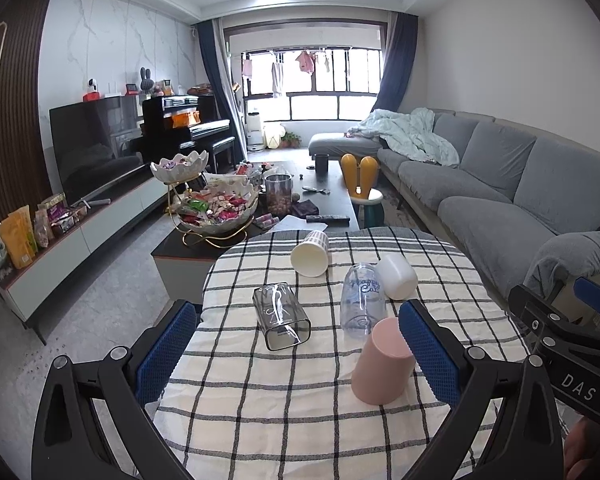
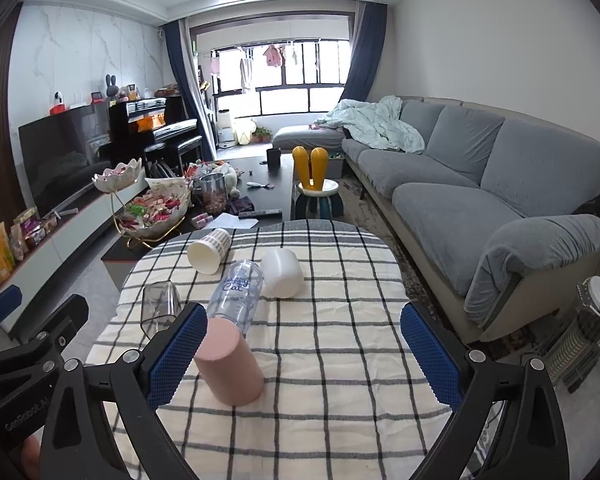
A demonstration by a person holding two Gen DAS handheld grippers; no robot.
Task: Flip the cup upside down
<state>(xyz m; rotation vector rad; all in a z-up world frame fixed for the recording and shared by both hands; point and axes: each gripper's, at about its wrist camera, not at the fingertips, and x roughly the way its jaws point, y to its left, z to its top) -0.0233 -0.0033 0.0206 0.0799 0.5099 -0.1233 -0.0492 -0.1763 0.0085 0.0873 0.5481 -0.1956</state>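
A: Surface (image 1: pixel 300 420) first. Covered in checked cloth, round-edged, carrying five cups. Sofa (image 1: pixel 500 184) off to the right, low table (image 1: pixel 340 196) beyond.

B: Grippers?

A: Left gripper (image 1: pixel 300 356) spread wide, holding nothing. Right gripper (image 2: pixel 304 356) likewise wide apart, holding nothing. Both low over the near edge of the surface.

B: Cups, largest down?

A: Pink cup (image 1: pixel 384 364) nearest, standing mouth-down, closed base up, slightly flared toward the cloth. Judged already inverted. Clear printed cup (image 1: pixel 362 300) on its side just behind, touching or nearly touching the pink one. Square glass (image 1: pixel 282 316) on its side, mouth toward the cameras. Paper cup (image 1: pixel 310 254) on its side farther back, mouth toward the cameras. White cup (image 1: pixel 396 276) on its side beside the printed one.

B: Relation for the coming move?

A: Pink cup pressed close against the left gripper's right finger (image 1: pixel 428 348), and against the right gripper's left finger (image 2: pixel 178 356); between the two grippers, inside neither. Square glass ahead of the left gripper, slightly left of centre, long axis running away from the camera and a little leftward. Left judged nearer to it. Which cup comes next: not determinable.

B: Look of the square glass?

A: Smoky, transparent, thick rim, reflections along the wall. Likely slippery.
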